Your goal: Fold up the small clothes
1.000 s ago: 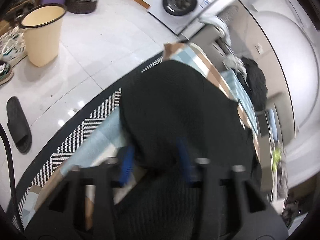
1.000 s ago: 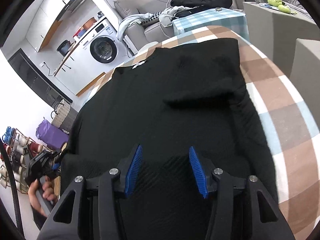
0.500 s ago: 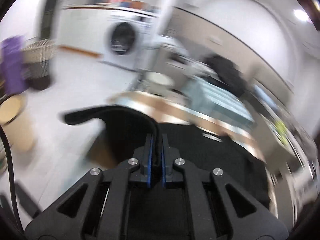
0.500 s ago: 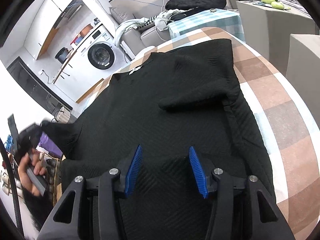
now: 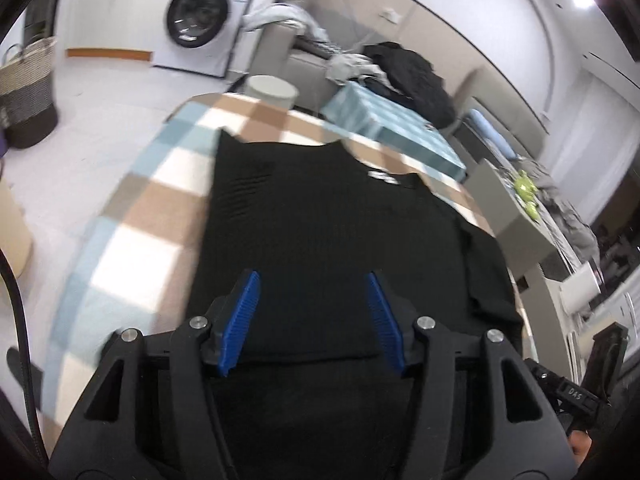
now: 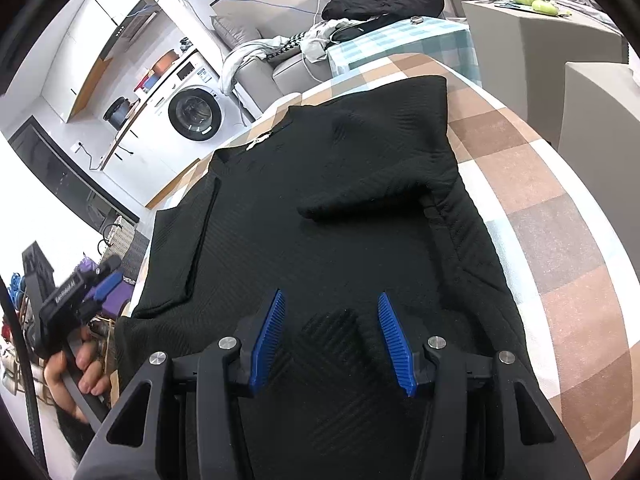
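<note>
- The black top [image 6: 320, 208] lay flat across the checked table [image 6: 560, 208], collar toward the far edge, both sleeves folded in over the body.
- The left gripper [image 5: 314, 312] had just been opening; its jaws stood apart over the cloth with nothing between them.
- The right gripper [image 6: 332, 340] hovered partly spread over the hem at the near edge, gripping nothing.
- Risk: the left sleeve fold [image 6: 180, 248] lay close to the table's left edge and looked loose, so a tug at the hem could slide it open.
- Pinching only one layer could skew the next fold.
</note>
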The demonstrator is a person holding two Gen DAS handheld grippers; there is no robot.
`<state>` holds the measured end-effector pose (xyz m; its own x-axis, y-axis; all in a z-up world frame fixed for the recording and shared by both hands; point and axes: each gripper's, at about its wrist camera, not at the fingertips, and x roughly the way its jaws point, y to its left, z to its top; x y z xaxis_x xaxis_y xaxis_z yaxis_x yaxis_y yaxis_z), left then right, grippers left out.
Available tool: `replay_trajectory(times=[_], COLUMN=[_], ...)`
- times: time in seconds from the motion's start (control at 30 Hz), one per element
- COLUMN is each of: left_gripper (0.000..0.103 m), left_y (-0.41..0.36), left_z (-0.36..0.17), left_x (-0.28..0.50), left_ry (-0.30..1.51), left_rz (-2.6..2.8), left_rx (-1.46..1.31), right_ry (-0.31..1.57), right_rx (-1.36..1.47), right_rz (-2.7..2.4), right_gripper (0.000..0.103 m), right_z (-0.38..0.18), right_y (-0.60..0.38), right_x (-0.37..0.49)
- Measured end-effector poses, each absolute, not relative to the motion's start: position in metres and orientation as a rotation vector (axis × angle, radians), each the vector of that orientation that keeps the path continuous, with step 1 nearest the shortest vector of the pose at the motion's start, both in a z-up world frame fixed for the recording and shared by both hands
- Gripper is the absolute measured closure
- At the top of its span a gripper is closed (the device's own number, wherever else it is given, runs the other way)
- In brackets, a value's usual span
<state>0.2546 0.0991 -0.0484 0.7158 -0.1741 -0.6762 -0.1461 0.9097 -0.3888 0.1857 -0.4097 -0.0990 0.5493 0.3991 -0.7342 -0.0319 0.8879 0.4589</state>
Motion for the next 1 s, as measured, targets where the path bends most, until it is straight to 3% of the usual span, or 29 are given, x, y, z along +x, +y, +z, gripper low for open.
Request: replay_trajectory(times=[0.17,0.33,0.4,0.53,0.57,0.8,0.83,0.93,0.97,1.0], left_gripper=[0.051,0.038,0.027,0.01,0.002,0.001,0.001,0.001,0.001,0.001], left_y=[0.124,0.12,0.118,0.12,0.122,0.136,0.138,0.141,0.142,0.142], left_z=[-0.063,-0.059,-0.057,-0.054,-0.055,-0.082,-0.086,-0.097,-0.099,-0.1], left_x=[0.187,0.145,0.128,0.098,0.092,0.065,0.062,0.055,0.053,0.051], left_ry=[0.776,0.774,0.762,0.731,0.736,0.809,0.821,0.854,0.858,0.858], left_rz=[0.066,0.113,0.139,0.137,0.137,0.168,0.171,0.184,0.189,0.192], left_rx=[-0.386,-0.231,-0.179,-0.167,-0.172,-0.213,-0.218,-0.239,-0.245,-0.247], right_ry=[0.965,0.927,0.903,0.901,0.903,0.981,0.986,1.002,1.009,1.012], right_rx=[0.395,0.348,0.308,0.257,0.249,0.231,0.231,0.221,0.205,0.196], right_rz=[0.273,0.294,0.288,0.252,0.249,0.179,0.178,0.188,0.209,0.229], right_gripper=[0.052,0.026,0.014,0.013,0.013,0.014,0.015,0.035,0.055,0.082], right_z=[-0.096,-0.08,-0.071,-0.065,-0.066,-0.093,-0.097,-0.105,-0.107,-0.108], right_y=[-0.41,-0.416,-0.419,-0.435,-0.439,-0.467,-0.47,-0.471,-0.47,-0.468], right_x=[0.182,0.169,0.161,0.146,0.143,0.109,0.104,0.095,0.093,0.093])
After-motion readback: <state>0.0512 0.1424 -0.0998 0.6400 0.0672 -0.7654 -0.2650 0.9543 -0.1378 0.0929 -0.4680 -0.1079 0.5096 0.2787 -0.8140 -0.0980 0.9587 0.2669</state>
